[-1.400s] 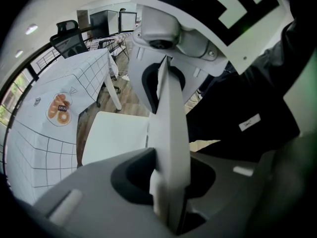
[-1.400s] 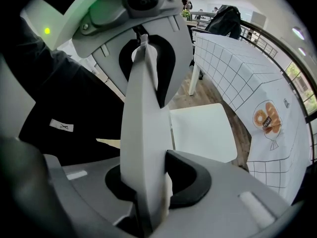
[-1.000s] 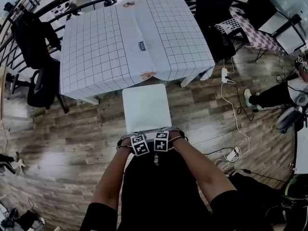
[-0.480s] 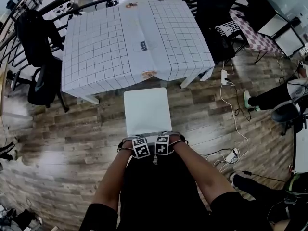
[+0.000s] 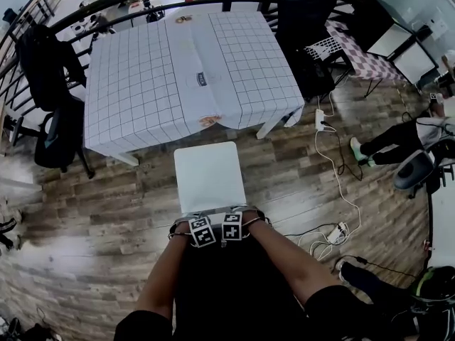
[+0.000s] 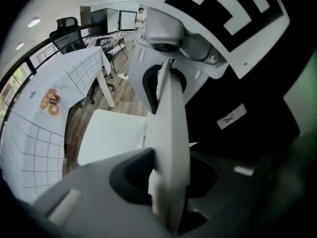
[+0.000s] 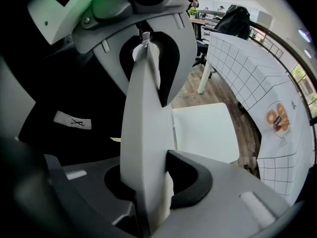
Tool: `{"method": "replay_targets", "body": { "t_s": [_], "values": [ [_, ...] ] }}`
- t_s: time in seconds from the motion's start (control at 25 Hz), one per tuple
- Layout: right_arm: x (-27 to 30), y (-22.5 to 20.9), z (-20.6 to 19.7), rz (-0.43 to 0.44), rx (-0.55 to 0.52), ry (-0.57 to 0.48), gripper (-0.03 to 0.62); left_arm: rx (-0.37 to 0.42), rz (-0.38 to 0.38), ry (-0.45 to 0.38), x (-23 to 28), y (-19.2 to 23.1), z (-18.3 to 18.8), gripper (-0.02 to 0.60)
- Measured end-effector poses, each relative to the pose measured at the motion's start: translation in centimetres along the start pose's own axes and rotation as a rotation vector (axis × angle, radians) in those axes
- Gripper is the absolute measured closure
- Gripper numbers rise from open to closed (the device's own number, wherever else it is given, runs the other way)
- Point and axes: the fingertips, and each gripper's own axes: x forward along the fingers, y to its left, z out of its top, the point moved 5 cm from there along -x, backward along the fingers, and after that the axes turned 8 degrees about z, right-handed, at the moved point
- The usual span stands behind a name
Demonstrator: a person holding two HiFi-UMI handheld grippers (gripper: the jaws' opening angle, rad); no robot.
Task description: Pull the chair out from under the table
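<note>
Head view | chair [image 5: 210, 176] seat just clear of table [image 5: 142, 84] edge | my left tongs [image 5: 201, 227] & right tongs [image 5: 233, 224] each clamp its backrest [image 6: 171, 133] top, which sits betw. jaws that have just been easing wider | risk: slacker pinch, so backrest slips out mid-pull, or chair tips toward me.

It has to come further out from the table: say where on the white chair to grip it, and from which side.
Grip the backrest top edge, coming down from above on the side away from the table. It is a thin upright panel; the seat is broad and flat.
</note>
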Motion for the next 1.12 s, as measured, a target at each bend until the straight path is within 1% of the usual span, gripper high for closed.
{"method": "replay_targets", "body": {
  "t_s": [0.08, 0.16, 0.24, 0.32, 0.4, 0.52, 0.68, 0.76, 0.8, 0.92, 0.96, 1.04, 1.12],
  "values": [
    [-1.0, 1.3, 0.7, 0.018, 0.008, -0.009, 0.482, 0.04, 0.001, 0.002, -1.4, -1.0, -0.1, 0.472],
    [-0.7, 0.6, 0.4, 0.04, 0.025, -0.012, 0.465, 0.079, -0.006, 0.0, -0.9, -0.6, 0.0, 0.471],
    [-0.1, -0.3, -0.3, 0.067, 0.06, -0.02, 0.451, 0.084, -0.011, -0.006, 0.2, 0.0, 0.3, 0.468],
    [0.4, -1.3, -0.8, 0.106, 0.119, -0.045, 0.426, 0.053, -0.014, -0.026, 1.3, 0.8, 0.3, 0.468],
    [0.5, -2.7, -0.7, 0.128, 0.161, -0.072, 0.419, 0.012, -0.012, -0.057, 1.9, 2.0, -0.4, 0.468],
    [-0.5, -3.6, -1.1, 0.121, 0.175, -0.094, 0.421, -0.043, -0.013, -0.106, 1.1, 3.1, -0.9, 0.466],
    [-3.5, -2.2, -1.7, 0.103, 0.164, -0.122, 0.421, -0.092, -0.013, -0.138, -1.8, 2.4, -1.2, 0.459],
    [-5.1, -1.8, -1.9, 0.083, 0.156, -0.142, 0.43, -0.139, -0.006, -0.165, -3.6, 2.4, -1.2, 0.455],
    [-5.7, -2.1, -2.0, 0.071, 0.156, -0.157, 0.424, -0.172, 0.0, -0.184, -3.9, 2.9, -1.4, 0.449],
    [-8.2, -3.3, -2.2, 0.033, 0.181, -0.237, 0.428, -0.305, 0.015, -0.262, -5.2, 4.3, -2.0, 0.453],
    [-9.8, -3.0, -2.2, 0.024, 0.194, -0.272, 0.428, -0.353, 0.017, -0.296, -6.6, 4.3, -1.8, 0.453],
    [-13.5, -1.8, -2.2, -0.002, 0.222, -0.341, 0.428, -0.435, 0.021, -0.39, -10.6, 4.0, -0.8, 0.452],
    [-16.2, -1.5, -2.1, -0.033, 0.251, -0.404, 0.428, -0.494, 0.03, -0.486, -13.8, 4.5, 0.0, 0.449]
  ]
}}
